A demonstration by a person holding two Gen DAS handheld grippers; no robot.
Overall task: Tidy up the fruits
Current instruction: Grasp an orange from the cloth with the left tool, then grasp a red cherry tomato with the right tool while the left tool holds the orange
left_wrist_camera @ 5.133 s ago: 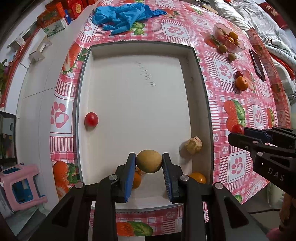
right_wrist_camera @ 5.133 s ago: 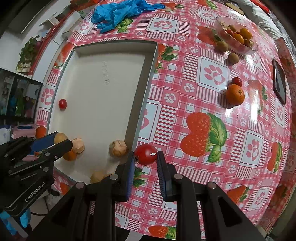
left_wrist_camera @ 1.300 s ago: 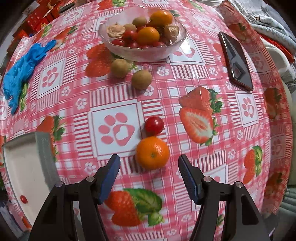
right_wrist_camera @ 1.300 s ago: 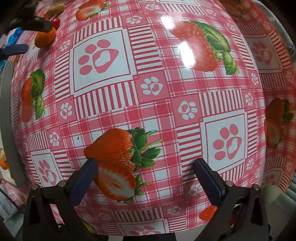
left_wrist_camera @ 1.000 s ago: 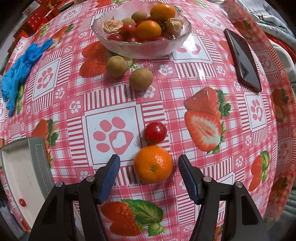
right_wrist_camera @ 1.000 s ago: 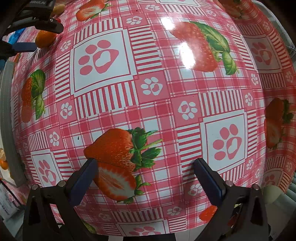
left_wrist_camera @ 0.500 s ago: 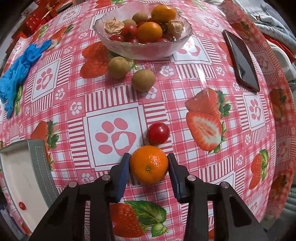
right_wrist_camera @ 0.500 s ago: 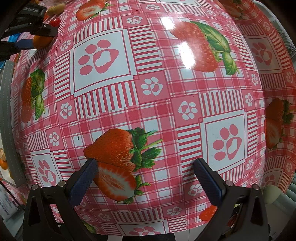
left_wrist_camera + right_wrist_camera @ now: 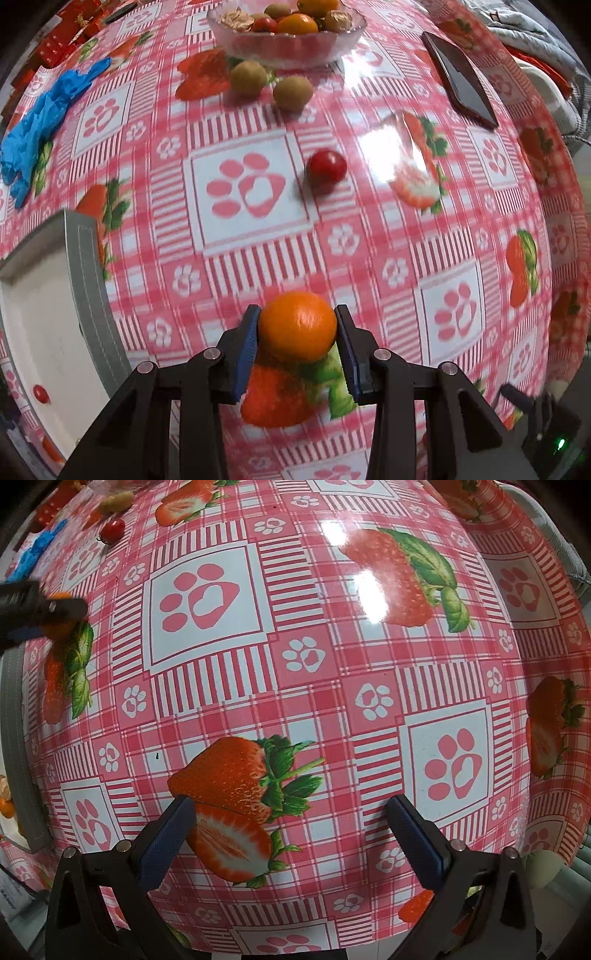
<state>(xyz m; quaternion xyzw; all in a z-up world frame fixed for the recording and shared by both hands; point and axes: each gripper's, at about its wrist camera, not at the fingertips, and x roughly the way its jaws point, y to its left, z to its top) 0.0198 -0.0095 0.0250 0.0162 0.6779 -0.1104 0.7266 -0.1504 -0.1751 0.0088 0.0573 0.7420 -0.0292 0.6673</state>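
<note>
We have the orange (image 9: 297,325) clamped between the blue pads of our left hand-held gripper (image 9: 297,345), lifted above the table (image 9: 369,258) and hanging over a printed strawberry on the cloth. Our right hand-held gripper (image 9: 290,834) stands wide with nothing between its fingers, hovering over bare tablecloth well apart from any fruit. The grey tray (image 9: 88,295) at the left edge looks like the place where sorted fruit goes: one small red fruit (image 9: 40,393) lies in it, and the right wrist view shows a bit of orange peel colour at its edge, though too little to name. Much is left, we judge. A cherry tomato (image 9: 327,168) sits alone on the table, two brown kiwi-like fruits (image 9: 271,85) lie just beside the glass bowl (image 9: 284,48), and the bowl itself holds a mixed heap of oranges, tomatoes and wrinkled brown pieces. A blue glove (image 9: 40,122) and a phone (image 9: 461,85) lie off to the sides, not part of the job.
</note>
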